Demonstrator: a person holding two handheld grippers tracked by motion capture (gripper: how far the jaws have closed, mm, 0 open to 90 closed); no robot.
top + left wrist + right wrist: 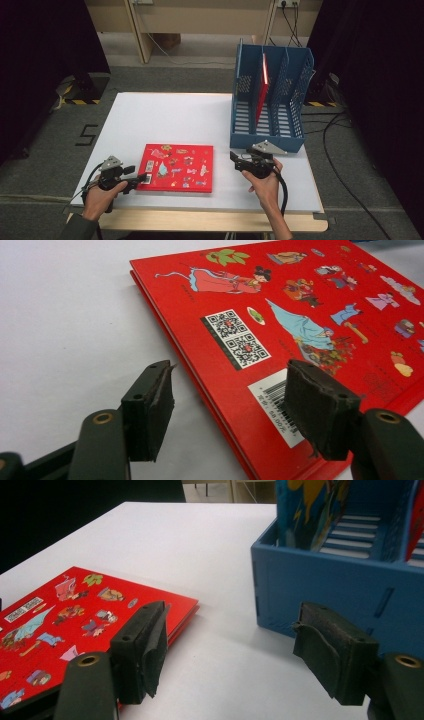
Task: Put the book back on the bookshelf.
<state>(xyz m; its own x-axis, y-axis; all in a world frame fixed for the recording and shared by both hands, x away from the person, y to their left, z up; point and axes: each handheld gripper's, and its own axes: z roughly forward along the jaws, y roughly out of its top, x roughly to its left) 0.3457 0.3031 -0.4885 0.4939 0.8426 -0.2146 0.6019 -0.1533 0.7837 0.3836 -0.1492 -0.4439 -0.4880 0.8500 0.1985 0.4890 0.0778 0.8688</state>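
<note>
A red picture book (177,167) lies flat on the white table (165,115), its back cover with QR codes and a barcode facing up (300,315). My left gripper (141,178) is at the book's left edge, open; in the left gripper view (232,405) its jaws straddle the book's near corner, one over the table and one over the barcode. My right gripper (234,157) hovers open just right of the book, its jaws pointing left. In the right gripper view (230,655) the book (75,610) lies to the left with bare table between the jaws.
A blue slotted file rack (270,100) stands at the table's back right, close behind my right gripper, with a red book (263,82) upright in it. Its front wall (325,585) is close ahead on the right. Cables run over the floor at right.
</note>
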